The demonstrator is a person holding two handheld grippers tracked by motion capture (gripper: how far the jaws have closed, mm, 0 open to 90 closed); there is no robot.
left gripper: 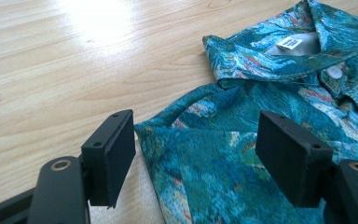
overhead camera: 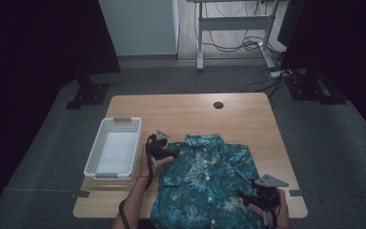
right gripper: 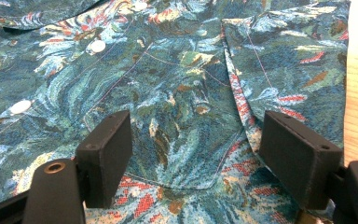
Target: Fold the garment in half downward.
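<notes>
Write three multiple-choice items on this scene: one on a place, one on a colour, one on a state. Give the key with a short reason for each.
1. Where does the white basket stand relative to the shirt?
A. to its left in the high view
B. on top of it
C. to its right in the high view

2. What is the shirt's main colour?
A. plain red
B. teal with a floral print
C. plain white

3. How do the jaws of the left gripper stand?
A. shut on the basket
B. shut on the collar
C. open over the shirt's edge

Key: 1 A, the basket sits at the table's left side. 2 B, the print shows in every view. 3 C, the pads stand wide apart with cloth unpinched between them.
</notes>
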